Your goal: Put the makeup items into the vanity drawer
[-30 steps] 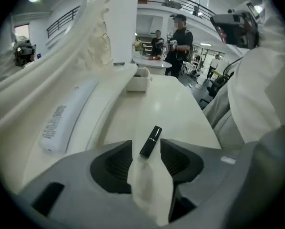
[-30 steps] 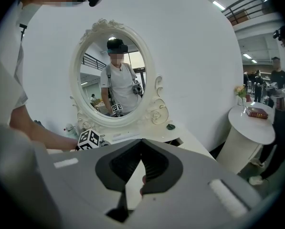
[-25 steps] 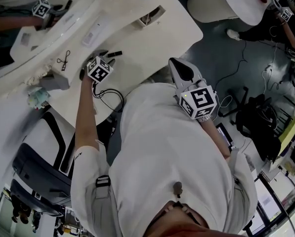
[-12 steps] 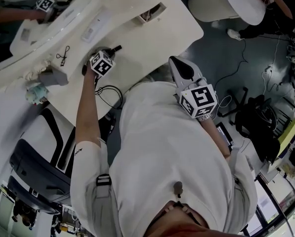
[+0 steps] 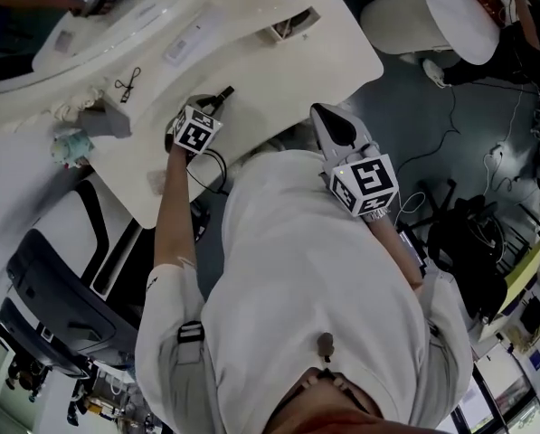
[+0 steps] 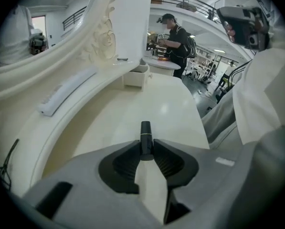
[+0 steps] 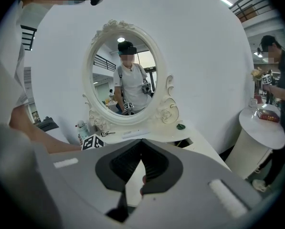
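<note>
Black slim tube (image 6: 145,130) is pinched between the left tongs (image 6: 146,147), whose jaws have just been closing on it, over the white table (image 6: 180,104). Best to grip firmly, lift clear, and carry it to the open drawer (image 6: 134,75) at the table's far end (a small target). The right tongs (image 7: 141,157) are clenched on nothing. An oval mirror (image 7: 125,75) stands behind, with a busy hall beyond.

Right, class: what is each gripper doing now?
Left gripper: jaws just been closing, now gripping a slim black tube.
Right gripper: shut, nothing held.
</note>
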Motion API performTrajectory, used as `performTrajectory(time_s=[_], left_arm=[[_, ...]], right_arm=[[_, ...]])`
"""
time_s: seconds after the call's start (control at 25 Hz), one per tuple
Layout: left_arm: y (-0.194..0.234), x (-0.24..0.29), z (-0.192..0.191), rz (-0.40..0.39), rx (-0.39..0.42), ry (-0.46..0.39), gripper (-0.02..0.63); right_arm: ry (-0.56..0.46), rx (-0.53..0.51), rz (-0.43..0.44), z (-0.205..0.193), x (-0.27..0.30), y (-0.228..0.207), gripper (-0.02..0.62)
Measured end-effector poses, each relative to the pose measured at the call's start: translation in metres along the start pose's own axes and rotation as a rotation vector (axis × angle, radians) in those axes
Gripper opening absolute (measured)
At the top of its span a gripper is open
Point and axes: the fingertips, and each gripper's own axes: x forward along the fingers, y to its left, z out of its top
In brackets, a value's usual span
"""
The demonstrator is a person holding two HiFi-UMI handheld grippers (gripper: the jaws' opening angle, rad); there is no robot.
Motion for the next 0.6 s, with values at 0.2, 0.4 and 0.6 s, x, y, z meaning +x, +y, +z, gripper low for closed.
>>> performTrajectory(time_s=[0.2,0.4,0.6], left_arm=[[-0.028,-0.018,0.001,0.032,-0.068,-0.059,0.097],[-0.047,-0.050,0.009,0.083,-0.168,-0.141,0.097],[-0.060,-0.087,0.013,0.151,-0.317,-0.246,0.097]], right_arm=[[-0.013,-0.007,0.071,0.001,0.002,0.010,0.008],[-0.023,-0.017,0.168,-0.002,0.007,0.028,0.008],[-0.031,-0.035,0.253,-0.004,0.010,0.043,0.008]])
